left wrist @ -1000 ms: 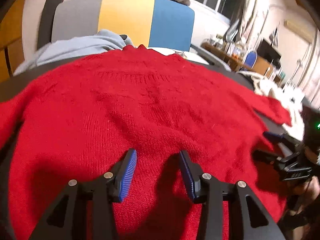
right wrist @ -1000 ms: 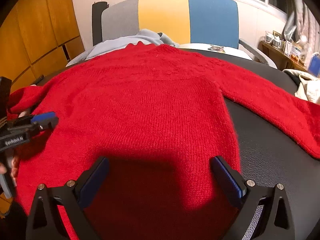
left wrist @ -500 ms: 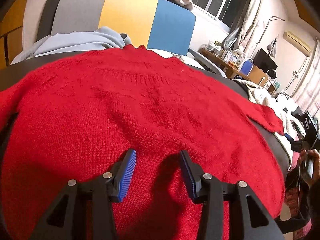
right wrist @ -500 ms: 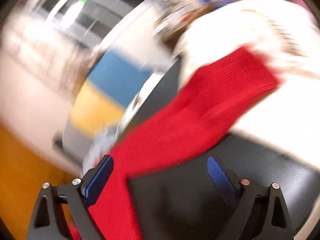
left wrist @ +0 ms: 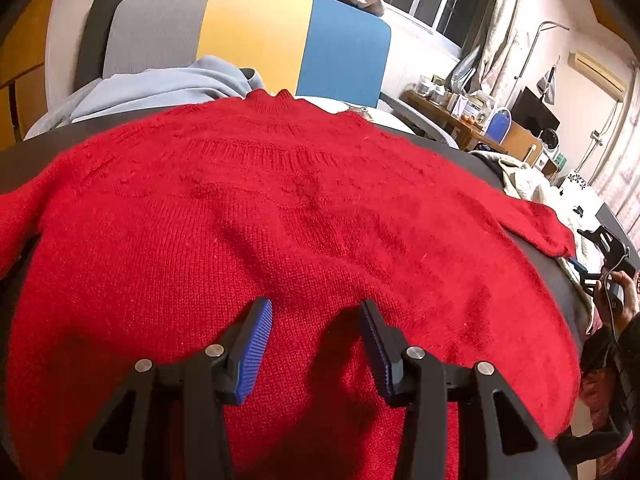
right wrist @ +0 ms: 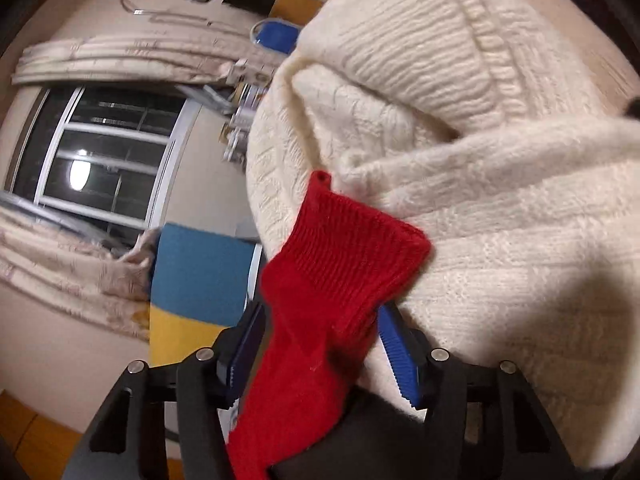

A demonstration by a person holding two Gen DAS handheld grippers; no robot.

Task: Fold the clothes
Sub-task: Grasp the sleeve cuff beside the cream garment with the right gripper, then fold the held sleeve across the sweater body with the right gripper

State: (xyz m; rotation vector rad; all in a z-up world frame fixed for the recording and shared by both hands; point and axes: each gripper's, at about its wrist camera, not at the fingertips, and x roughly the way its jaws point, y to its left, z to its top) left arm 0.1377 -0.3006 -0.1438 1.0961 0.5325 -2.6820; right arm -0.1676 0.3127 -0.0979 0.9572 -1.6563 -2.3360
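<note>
A red knit sweater (left wrist: 280, 220) lies spread flat on a dark table, collar away from me. My left gripper (left wrist: 316, 320) is open and empty, hovering low over the sweater's lower body. The right sleeve runs off to the right, its cuff (left wrist: 556, 236) at the table edge. In the right wrist view that red cuff (right wrist: 344, 256) lies between the blue pads of my right gripper (right wrist: 320, 344). The jaws stand partly open around the sleeve, and I cannot tell whether they grip it. The right gripper also shows small at the far right of the left wrist view (left wrist: 604, 248).
A cream knit sweater (right wrist: 480, 160) is heaped right behind the red cuff. A grey-blue garment (left wrist: 160, 88) lies past the collar, before a grey, yellow and blue chair back (left wrist: 248, 36). A cluttered desk (left wrist: 480, 120) stands at the back right.
My right gripper swung off the sweater's hem out to the right sleeve cuff, and its jaws have narrowed around it. The left gripper stayed over the lower body, tilting slightly.
</note>
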